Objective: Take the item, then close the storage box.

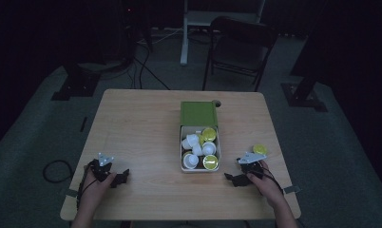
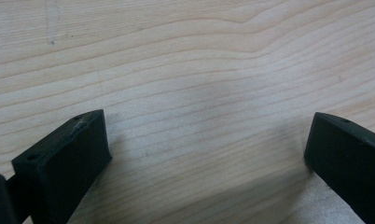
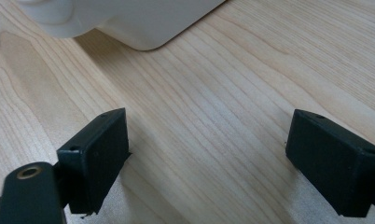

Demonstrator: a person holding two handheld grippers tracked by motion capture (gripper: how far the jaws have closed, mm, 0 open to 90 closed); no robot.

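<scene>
where lid folds back, box [image 1: 200, 167] holds capsules [image 1: 202, 148].

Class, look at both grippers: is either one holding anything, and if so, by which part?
Nothing is held. The left gripper and the right gripper both rest open on bare table, jaws wide apart with nothing between them.

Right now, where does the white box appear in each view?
High view: box mid-table, its green lid open on the far side; the right claw is near its front right corner.
Right gripper view: the box's rounded corner at the top left, beyond the open jaws.
Left gripper view: table wood around the open left claw.
Shared landmark: the table's wood grain.
</scene>
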